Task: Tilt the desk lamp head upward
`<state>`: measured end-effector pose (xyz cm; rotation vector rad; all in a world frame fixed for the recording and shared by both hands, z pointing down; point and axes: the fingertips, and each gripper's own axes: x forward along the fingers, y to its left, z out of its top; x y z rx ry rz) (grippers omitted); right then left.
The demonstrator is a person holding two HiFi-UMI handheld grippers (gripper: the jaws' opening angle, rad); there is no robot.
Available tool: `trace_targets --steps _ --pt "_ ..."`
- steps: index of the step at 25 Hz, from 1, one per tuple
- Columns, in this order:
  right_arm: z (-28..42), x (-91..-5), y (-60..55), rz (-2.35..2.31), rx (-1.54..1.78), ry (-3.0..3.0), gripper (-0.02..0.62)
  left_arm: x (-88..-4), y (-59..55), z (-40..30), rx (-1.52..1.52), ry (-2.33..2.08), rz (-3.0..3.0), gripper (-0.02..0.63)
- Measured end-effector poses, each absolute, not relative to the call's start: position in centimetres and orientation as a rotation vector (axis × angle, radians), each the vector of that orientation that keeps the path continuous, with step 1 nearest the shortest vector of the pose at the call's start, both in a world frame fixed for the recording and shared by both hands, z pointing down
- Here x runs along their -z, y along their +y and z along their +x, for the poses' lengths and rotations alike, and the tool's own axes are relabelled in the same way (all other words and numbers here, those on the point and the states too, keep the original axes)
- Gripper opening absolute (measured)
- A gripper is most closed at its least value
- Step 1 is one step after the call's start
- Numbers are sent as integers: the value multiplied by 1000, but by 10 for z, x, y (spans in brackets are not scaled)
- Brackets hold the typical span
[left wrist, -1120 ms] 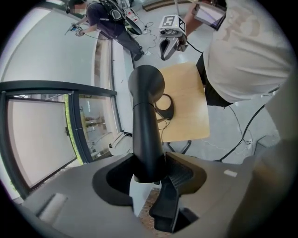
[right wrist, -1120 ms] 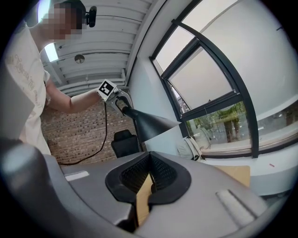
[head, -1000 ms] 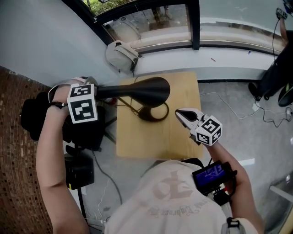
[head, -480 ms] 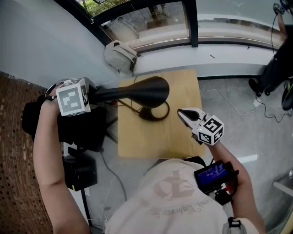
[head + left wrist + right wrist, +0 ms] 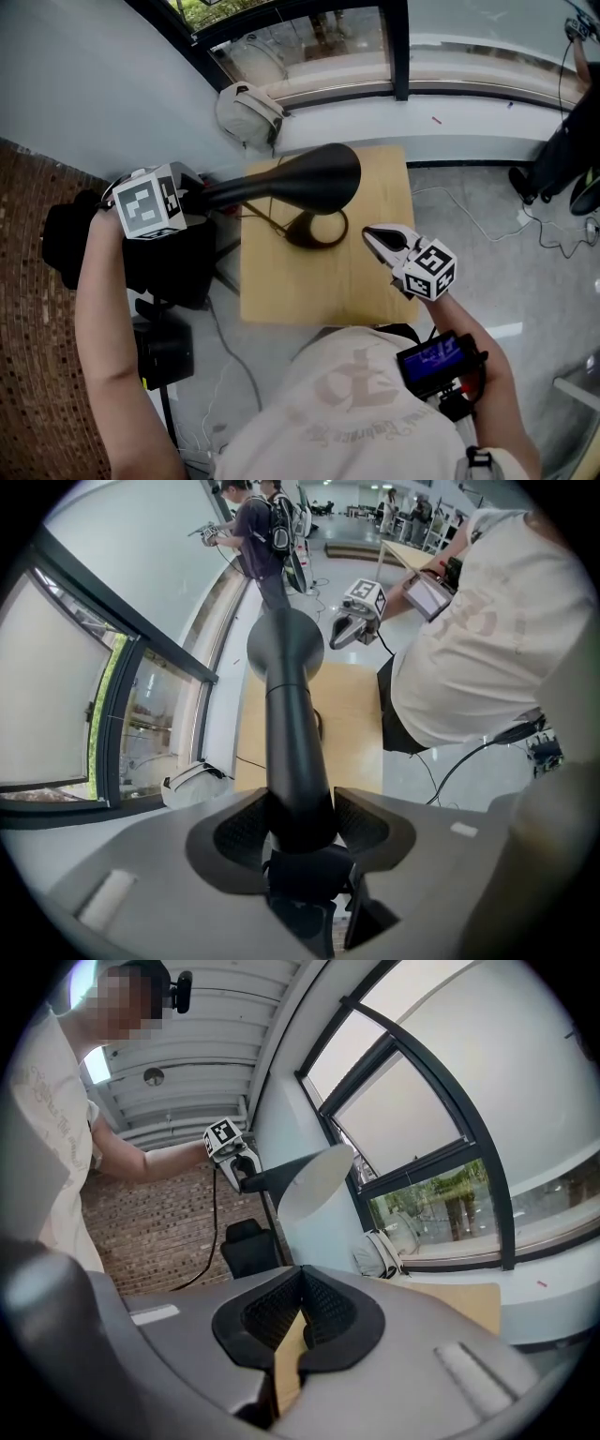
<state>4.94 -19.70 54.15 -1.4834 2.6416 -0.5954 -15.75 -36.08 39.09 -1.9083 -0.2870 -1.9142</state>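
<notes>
Your left tongs [image 5: 195,197], at the left of the frame, are pinching the thin end of the black lamp head [image 5: 317,178]. The head pokes out over the wooden bench [image 5: 281,291] in the middle, and holding it far back like that looks like a good way to swing the wide end up. Your right tongs [image 5: 382,240] are pressed together with nothing in them at the lower right, most likely so they are out of the lamp's way.

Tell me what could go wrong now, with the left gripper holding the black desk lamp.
1. The left gripper clamps only the narrow end of the black cone-shaped lamp head; it may slip along the smooth taper.
2. The round black base stands free on the pale wooden table, and the shut right gripper is not steadying it, so the base could lift or tip.
</notes>
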Motion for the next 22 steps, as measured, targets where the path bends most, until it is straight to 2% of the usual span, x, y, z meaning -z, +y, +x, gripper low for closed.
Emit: trace_targets --steps 22 --pt "62 -550 -204 -1526 631 2619 14 -432 -363 -151 1839 -278 -2189 222"
